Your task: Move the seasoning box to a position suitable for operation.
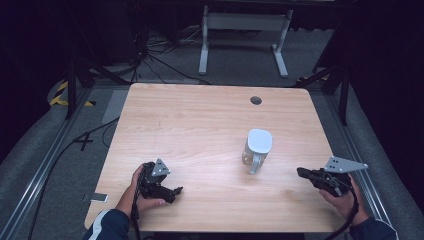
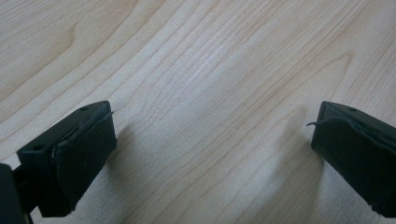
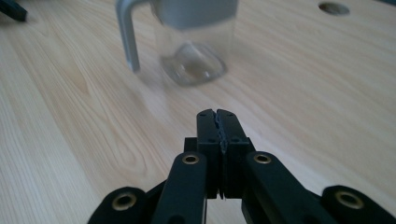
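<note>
Pale wood tabletop point(image 1: 200, 125) lies bare around a clear jug point(image 1: 257, 149) with a white lid and grey handle, standing upright right of centre, well in from every edge. Right gripper point(image 1: 301, 172) hovers near the right edge, level, aimed at the jug, its fingers point(image 3: 218, 122) pressed together on nothing. Left gripper point(image 1: 176, 191) sits near the front edge, low over the wood, fingers point(image 2: 86, 149) spread wide
</note>
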Demonstrator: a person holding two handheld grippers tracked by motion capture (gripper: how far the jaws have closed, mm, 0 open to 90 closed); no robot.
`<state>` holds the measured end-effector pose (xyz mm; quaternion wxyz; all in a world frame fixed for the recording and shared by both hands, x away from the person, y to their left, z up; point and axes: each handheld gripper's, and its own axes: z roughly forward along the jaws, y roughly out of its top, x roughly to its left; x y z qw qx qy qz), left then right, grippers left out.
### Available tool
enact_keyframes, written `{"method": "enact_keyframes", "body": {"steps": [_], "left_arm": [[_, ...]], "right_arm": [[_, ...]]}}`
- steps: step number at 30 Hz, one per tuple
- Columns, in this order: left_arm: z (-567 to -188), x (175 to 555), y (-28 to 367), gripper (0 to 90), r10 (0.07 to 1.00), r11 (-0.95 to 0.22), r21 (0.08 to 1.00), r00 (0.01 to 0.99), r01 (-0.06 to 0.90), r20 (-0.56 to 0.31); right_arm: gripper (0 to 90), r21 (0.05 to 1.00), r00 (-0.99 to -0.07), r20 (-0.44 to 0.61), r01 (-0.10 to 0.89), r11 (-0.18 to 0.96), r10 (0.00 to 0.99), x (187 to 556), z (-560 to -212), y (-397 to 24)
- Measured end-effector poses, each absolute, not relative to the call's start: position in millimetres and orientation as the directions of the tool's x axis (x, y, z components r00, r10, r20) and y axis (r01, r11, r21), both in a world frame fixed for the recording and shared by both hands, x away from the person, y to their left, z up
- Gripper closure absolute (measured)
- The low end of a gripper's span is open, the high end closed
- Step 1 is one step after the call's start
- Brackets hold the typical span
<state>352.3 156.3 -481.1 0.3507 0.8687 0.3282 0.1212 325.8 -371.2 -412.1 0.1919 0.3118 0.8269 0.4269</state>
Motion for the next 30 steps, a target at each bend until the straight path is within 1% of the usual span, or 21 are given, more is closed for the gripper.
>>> {"method": "enact_keyframes", "body": {"steps": [4,5,9,12,18,30], "left_arm": [[-481.2,352.3,156.3,0.1,0.655,-0.538,0.689,0.755,0.486,-0.021],[-481.2,352.3,156.3,0.1,0.655,-0.538,0.689,0.755,0.486,-0.021],[-481.1,352.3,156.3,0.1,0.655,-0.538,0.689,0.755,0.485,-0.020],[-481.1,352.4,156.4,0.1,0.655,-0.539,0.689,0.756,0.485,-0.020],[-481.0,352.5,156.4,0.1,0.653,-0.540,0.688,0.757,0.484,-0.020],[-481.2,352.6,156.4,0.1,0.652,-0.539,0.690,0.758,0.483,-0.022]], "right_arm": [[89.6,0.830,-0.767,-0.083,0.300,0.471,0.636,335.0,-401.0,-333.5],[89.6,0.830,-0.767,-0.083,0.300,0.471,0.636,335.0,-401.0,-333.5],[89.7,0.835,-0.784,-0.099,0.269,0.479,0.613,343.2,-395.9,-306.5],[89.7,0.832,-0.788,-0.102,0.267,0.486,0.608,350.2,-398.4,-292.6],[89.7,0.824,-0.795,-0.064,0.299,0.481,0.604,358.6,-410.4,-281.1],[89.6,0.820,-0.809,-0.074,0.284,0.497,0.583,362.4,-414.8,-263.4]]}}
